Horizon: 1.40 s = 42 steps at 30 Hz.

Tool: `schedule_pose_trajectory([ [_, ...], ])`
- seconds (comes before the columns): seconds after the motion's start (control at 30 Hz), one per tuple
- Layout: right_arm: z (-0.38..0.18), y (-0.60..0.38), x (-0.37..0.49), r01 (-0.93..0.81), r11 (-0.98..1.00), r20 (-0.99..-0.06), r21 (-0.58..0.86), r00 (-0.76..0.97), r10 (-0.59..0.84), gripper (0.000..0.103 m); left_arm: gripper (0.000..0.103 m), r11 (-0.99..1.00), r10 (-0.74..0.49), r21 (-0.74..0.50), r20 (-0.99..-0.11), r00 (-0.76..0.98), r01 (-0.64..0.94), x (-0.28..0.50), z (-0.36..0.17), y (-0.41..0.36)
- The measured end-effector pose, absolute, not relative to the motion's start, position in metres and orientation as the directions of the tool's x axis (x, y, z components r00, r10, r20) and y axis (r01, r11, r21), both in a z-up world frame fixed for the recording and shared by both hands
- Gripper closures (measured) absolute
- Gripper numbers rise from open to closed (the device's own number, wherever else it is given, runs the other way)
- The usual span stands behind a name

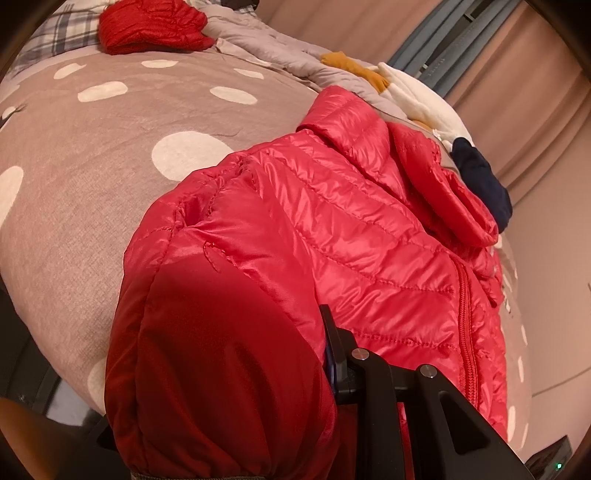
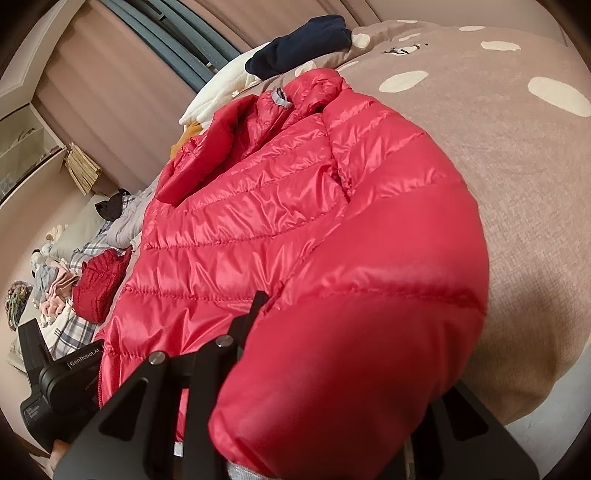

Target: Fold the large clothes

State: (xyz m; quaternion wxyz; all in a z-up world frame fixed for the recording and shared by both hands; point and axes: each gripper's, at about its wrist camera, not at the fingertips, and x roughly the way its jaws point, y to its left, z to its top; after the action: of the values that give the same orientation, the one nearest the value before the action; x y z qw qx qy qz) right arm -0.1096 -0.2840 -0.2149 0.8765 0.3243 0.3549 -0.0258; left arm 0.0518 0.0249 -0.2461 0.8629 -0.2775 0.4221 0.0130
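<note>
A shiny red quilted puffer jacket (image 1: 351,229) (image 2: 266,206) lies front up on the bed, its zipper closed and its collar towards the far side. My left gripper (image 1: 291,332) is shut on one sleeve, which bulges over and hides the left finger. Only the right finger (image 1: 334,347) shows. My right gripper (image 2: 317,325) is shut on the other sleeve. That sleeve drapes over its right finger, while the left finger (image 2: 255,310) stands bare. The left gripper's black body (image 2: 55,380) appears at the lower left of the right wrist view.
The bed has a taupe cover with white dots (image 1: 110,155) (image 2: 498,147). A red knitted garment (image 1: 151,26) (image 2: 99,288), a navy garment (image 1: 480,181) (image 2: 299,44) and white and mustard cloth (image 1: 417,92) lie around the jacket. Curtains (image 1: 517,74) hang beyond the bed.
</note>
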Motion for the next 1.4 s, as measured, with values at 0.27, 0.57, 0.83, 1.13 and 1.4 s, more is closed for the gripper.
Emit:
schedule_pose_trajectory([
  [0.27, -0.215, -0.284, -0.110, 0.272, 0.789, -0.638, 0.552, 0.747, 0.189, 0.079, 0.078, 0.848, -0.209, -0.464, -0.736, 0.643, -0.255, 0.052, -0.245, 0.024],
  [0.57, -0.215, -0.282, -0.111, 0.267, 0.795, -0.635, 0.545, 0.750, 0.184, 0.079, 0.078, 0.856, -0.201, -0.452, -0.739, 0.642, -0.252, 0.052, -0.244, 0.023],
  [0.83, -0.213, -0.280, -0.110, 0.266, 0.802, -0.636, 0.535, 0.751, 0.176, 0.079, 0.078, 0.857, -0.202, -0.452, -0.737, 0.645, -0.248, 0.052, -0.244, 0.022],
  [1.13, -0.201, -0.276, -0.105, 0.284, 0.821, -0.669, 0.495, 0.728, 0.151, 0.079, 0.078, 0.859, -0.181, -0.452, -0.707, 0.684, -0.240, 0.049, -0.237, 0.030],
  [1.4, -0.168, -0.271, -0.102, 0.242, 0.869, -0.620, 0.432, 0.779, 0.091, 0.079, 0.078, 0.879, -0.160, -0.442, -0.623, 0.766, -0.176, 0.043, -0.217, 0.032],
])
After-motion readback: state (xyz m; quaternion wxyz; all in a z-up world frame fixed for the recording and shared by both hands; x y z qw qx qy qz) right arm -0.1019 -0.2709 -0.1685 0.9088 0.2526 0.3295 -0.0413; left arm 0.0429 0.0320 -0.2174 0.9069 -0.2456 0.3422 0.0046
